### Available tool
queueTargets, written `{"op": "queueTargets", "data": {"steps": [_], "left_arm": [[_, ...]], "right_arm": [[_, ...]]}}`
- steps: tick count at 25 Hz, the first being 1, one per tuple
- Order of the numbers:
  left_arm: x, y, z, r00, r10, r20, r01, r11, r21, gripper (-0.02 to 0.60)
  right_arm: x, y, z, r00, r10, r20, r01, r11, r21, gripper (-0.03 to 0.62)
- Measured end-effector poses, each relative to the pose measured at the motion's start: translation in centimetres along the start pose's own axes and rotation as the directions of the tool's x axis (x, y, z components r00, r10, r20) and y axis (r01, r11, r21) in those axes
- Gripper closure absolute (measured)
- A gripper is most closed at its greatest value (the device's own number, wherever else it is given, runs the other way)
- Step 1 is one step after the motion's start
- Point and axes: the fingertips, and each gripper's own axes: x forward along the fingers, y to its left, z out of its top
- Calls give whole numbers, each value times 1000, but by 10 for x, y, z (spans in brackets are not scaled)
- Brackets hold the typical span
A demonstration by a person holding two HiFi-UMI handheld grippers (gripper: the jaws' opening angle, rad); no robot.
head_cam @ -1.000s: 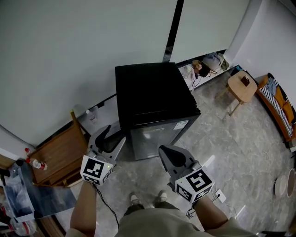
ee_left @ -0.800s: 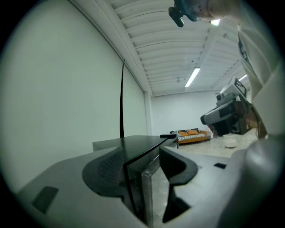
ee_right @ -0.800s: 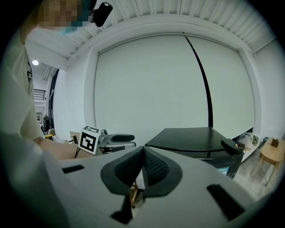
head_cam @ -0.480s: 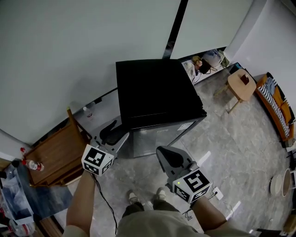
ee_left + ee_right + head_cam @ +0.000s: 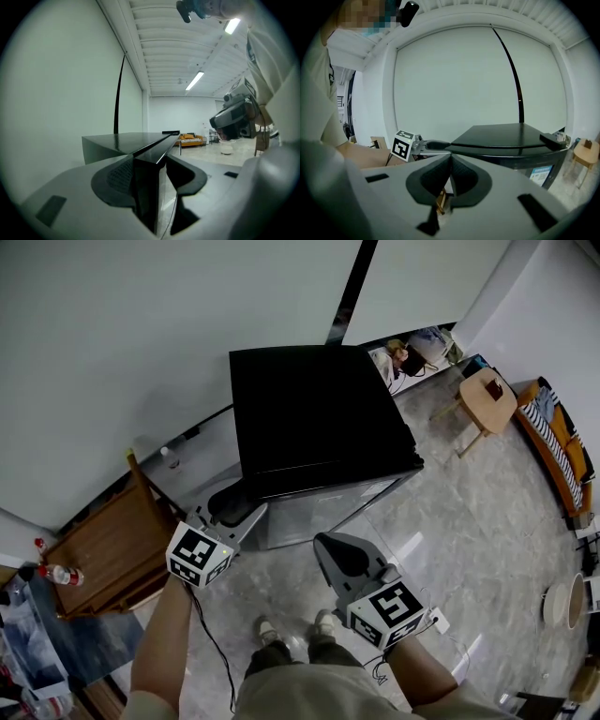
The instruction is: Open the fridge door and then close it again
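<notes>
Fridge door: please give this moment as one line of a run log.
fridge door: shut | left gripper: jaws closing round the door edge, no grip yet | right gripper: jaws shut, empty

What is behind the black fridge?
A pale wall with a black strip running up it. The fridge hides the floor and the low part of the wall right behind it.

Bright even light from ceiling strips (image 5: pixel 196 81), soft sheen on the fridge (image 5: pixel 126 139), fisheye edges vignetted.
</notes>
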Motion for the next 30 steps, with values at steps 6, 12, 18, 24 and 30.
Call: {"op": "queueTargets", "data": {"steps": [6, 12, 18, 24, 30], "left_arm": [[-1, -4, 0, 1000, -7, -2, 7, 1000, -6, 382], [-3, -3, -1, 1000, -11, -12, 11, 1000, -21, 388], [-3, -6, -1, 1000, -1, -8, 0, 999, -37, 390], [-4, -6, -1, 1000, -5, -17, 5, 999, -41, 391], [-15, -27, -2, 1000, -23, 1, 23, 998, -53, 397]], "right_arm": [[-4, -1, -9, 1000, -1, -11, 1, 1000, 12, 597], [-8, 6, -15, 1000, 12, -18, -11, 1000, 16, 597], [-20, 4, -24, 1000, 7, -27, -6, 1000, 21, 597], [-27, 6, -32, 999, 4, -39, -3, 1000, 26, 597], [-30, 8, -36, 999, 12, -47, -11, 1000, 25, 597]]}}
